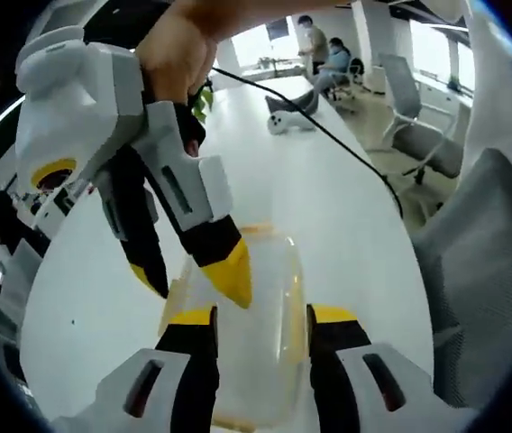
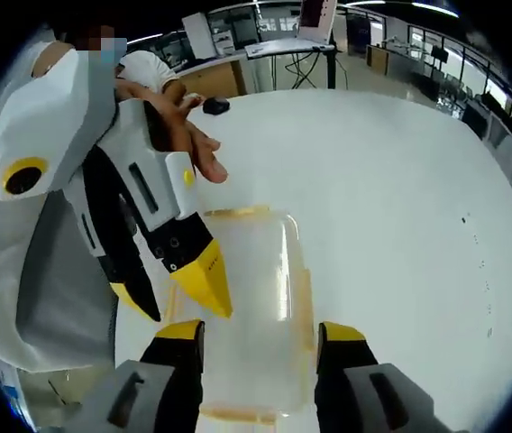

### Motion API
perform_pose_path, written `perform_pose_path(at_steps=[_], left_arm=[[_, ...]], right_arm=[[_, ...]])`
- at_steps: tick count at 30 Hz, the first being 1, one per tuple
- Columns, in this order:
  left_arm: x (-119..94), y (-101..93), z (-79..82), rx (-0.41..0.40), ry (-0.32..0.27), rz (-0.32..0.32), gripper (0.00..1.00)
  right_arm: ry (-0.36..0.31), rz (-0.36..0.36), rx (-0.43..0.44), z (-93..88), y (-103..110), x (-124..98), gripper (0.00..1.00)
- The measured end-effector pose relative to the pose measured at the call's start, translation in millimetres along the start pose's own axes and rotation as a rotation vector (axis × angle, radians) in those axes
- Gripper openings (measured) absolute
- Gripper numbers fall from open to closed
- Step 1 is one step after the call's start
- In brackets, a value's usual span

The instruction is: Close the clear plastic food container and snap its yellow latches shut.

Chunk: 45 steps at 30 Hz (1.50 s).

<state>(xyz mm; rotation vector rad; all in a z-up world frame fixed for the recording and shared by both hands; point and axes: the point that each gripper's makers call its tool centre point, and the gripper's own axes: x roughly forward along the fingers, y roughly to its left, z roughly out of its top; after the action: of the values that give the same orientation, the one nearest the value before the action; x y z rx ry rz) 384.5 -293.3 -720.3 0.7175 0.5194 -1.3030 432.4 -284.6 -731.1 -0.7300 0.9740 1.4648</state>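
Note:
The clear plastic food container [image 1: 256, 298] lies on the white table [image 1: 328, 198], its lid resting on it and yellow latches along its edges. My left gripper [image 1: 262, 316] is open, one jaw over each long side of the container. My right gripper [image 1: 193, 278], held by a hand, comes down from the upper left, open, with one yellow fingertip [image 1: 231, 275] at the container's left rim. In the right gripper view, the container [image 2: 256, 289] lies between the jaws of my open right gripper [image 2: 260, 331]. There the left gripper [image 2: 173, 296] points down at the container's left edge.
A black cable [image 1: 328, 135] runs across the table past a white object [image 1: 288, 122]. Grey office chairs [image 1: 427, 149] stand along the table's right side, and people sit at its far end. A small black object [image 2: 215, 105] lies on the table [image 2: 400, 198], with desks behind it.

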Motion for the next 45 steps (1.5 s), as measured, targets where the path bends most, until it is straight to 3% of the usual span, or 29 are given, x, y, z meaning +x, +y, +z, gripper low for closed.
perform_pose_path(at_steps=[5, 9, 14, 18, 25, 34, 41, 43, 45], left_arm=[[-6.4, 1.8, -0.7, -0.034, -0.003, 0.005, 0.41], [-11.2, 0.7, 8.5, -0.093, -0.052, -0.018, 0.43], [-18.7, 14.0, 7.6, -0.165, -0.065, 0.012, 0.48], [-23.8, 17.3, 8.7, -0.191, -0.076, 0.023, 0.49], [-28.8, 20.7, 6.6, -0.229, -0.074, 0.03, 0.56], [-37.1, 27.1, 6.7, -0.258, -0.085, 0.04, 0.61], [-42.8, 32.4, 7.2, -0.296, -0.103, 0.041, 0.64], [-43.5, 32.7, 7.4, -0.297, -0.108, 0.041, 0.66], [-43.9, 32.6, 6.5, -0.297, -0.108, 0.039, 0.67]], right_arm=[[-0.037, -0.026, 0.002, 7.7, 3.6, -11.2, 0.48], [-0.062, -0.062, -0.004, 12.5, 4.3, -16.3, 0.46], [-0.08, -0.084, -0.003, 16.6, 9.0, -19.5, 0.46], [-0.087, -0.095, -0.004, 18.8, 11.8, -24.0, 0.4], [-0.131, -0.137, 0.016, 22.8, 14.7, -28.2, 0.46], [-0.246, -0.237, 0.062, 34.4, 15.9, -38.9, 0.59], [-0.279, -0.261, 0.103, 27.8, 23.8, -39.0, 0.66], [-0.306, -0.272, 0.114, 26.4, 26.1, -39.0, 0.76], [-0.318, -0.275, 0.141, 23.0, 29.0, -39.1, 0.77]])
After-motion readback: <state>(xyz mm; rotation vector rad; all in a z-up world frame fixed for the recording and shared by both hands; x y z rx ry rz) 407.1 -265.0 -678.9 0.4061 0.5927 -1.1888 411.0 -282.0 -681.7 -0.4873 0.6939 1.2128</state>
